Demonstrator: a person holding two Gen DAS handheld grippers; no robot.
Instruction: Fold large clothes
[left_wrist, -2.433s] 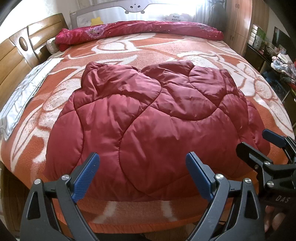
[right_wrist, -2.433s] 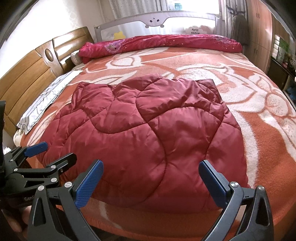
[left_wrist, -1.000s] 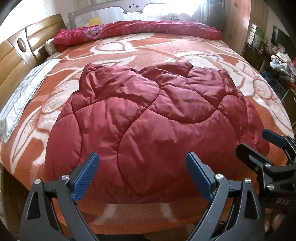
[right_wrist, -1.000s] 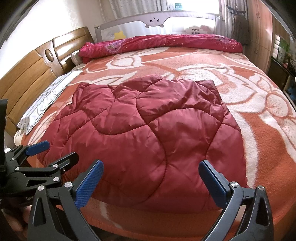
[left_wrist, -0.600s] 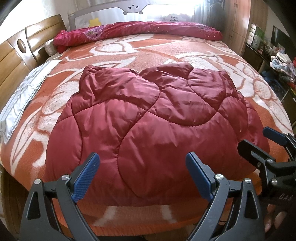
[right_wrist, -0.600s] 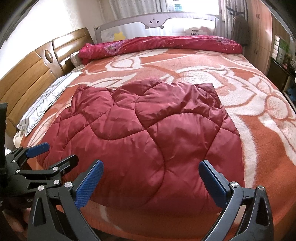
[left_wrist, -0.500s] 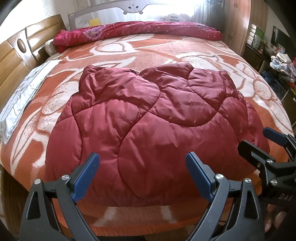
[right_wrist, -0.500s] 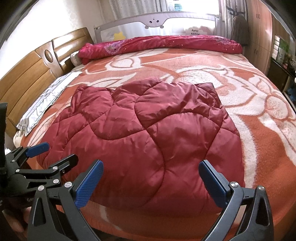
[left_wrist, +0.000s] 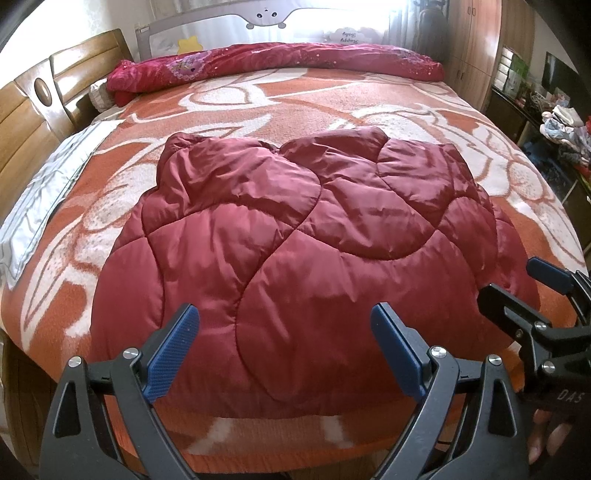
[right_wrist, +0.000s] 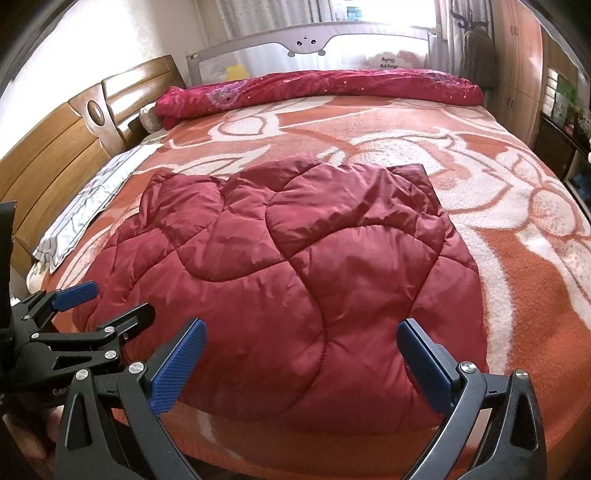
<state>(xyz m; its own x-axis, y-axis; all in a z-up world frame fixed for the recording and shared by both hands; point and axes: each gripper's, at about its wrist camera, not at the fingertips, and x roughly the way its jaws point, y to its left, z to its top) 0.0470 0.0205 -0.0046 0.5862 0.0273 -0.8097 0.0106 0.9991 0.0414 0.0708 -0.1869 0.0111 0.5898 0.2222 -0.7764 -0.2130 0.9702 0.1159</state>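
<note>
A dark red quilted padded garment (left_wrist: 303, 258) (right_wrist: 295, 288) lies folded into a broad puffy block on the orange and white bed blanket (left_wrist: 288, 99), near the bed's front edge. My left gripper (left_wrist: 284, 350) hovers open just short of its near hem, with nothing between the blue pads. My right gripper (right_wrist: 301, 365) is open too, held before the same hem, a little to the right. Each gripper shows in the other's view: the right gripper (left_wrist: 524, 288) at the right edge, the left gripper (right_wrist: 107, 299) at the lower left.
A rolled crimson duvet (left_wrist: 280, 62) lies along the far side under a grey bed rail (left_wrist: 266, 18). The wooden headboard (left_wrist: 33, 99) and a grey pillow strip (left_wrist: 40, 199) are at the left. A wardrobe and cluttered shelves (left_wrist: 554, 122) stand at the right.
Both grippers have stayed almost still over the last seconds, drifting very slightly. The garment lies as before and nothing was taken hold of.
</note>
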